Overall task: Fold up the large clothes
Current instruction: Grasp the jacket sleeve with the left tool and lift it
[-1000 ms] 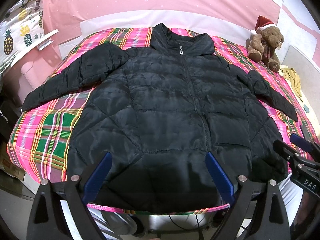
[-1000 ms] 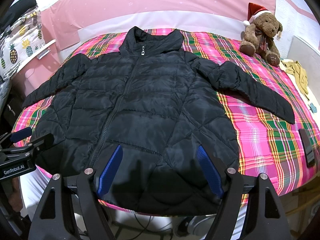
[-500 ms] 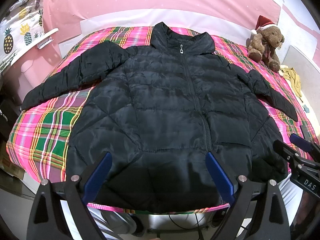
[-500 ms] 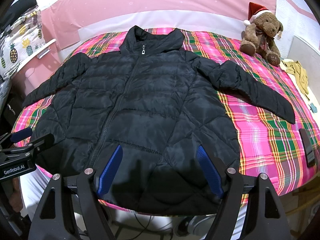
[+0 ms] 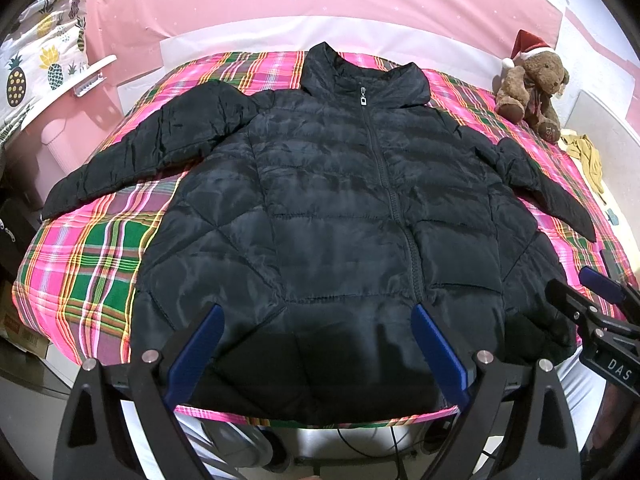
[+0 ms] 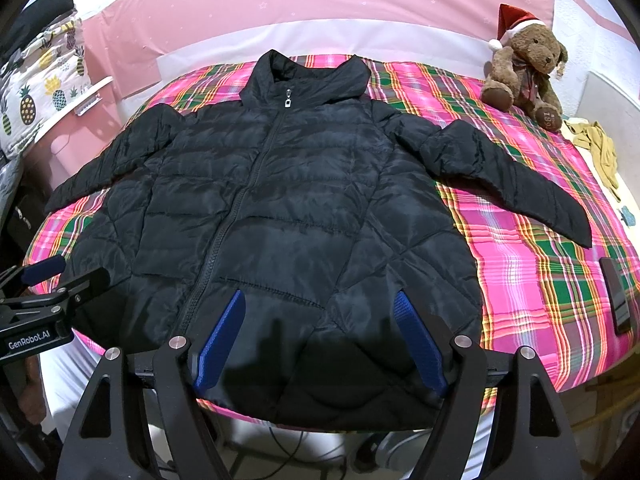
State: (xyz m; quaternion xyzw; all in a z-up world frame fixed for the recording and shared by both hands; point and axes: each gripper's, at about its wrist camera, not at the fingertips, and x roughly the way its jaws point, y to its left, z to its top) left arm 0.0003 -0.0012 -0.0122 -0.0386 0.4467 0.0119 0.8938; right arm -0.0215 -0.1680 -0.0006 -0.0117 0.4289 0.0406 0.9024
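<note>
A black quilted puffer jacket [image 5: 340,216] [image 6: 280,216] lies flat and zipped on a pink-and-green plaid table cover [image 5: 92,264] [image 6: 532,264], collar far, hem at the near edge, both sleeves spread outward. My left gripper [image 5: 316,312] hovers open above the hem left of the zipper, nothing between its blue pads. Open too, my right gripper [image 6: 320,300] hangs over the hem right of the zipper. Each gripper also shows at the edge of the other's view: the right gripper [image 5: 592,300] and the left gripper [image 6: 52,280].
A teddy bear in a Santa hat [image 5: 532,84] [image 6: 524,76] sits at the far right corner. A dark phone-like slab [image 6: 616,300] lies on the cover's right edge. Yellow cloth [image 6: 600,148] lies beyond. A pineapple-print fabric [image 5: 36,72] hangs at left. Cables run under the near edge.
Both views have shifted only very slightly. The jacket lies as before and both grippers stay open.
</note>
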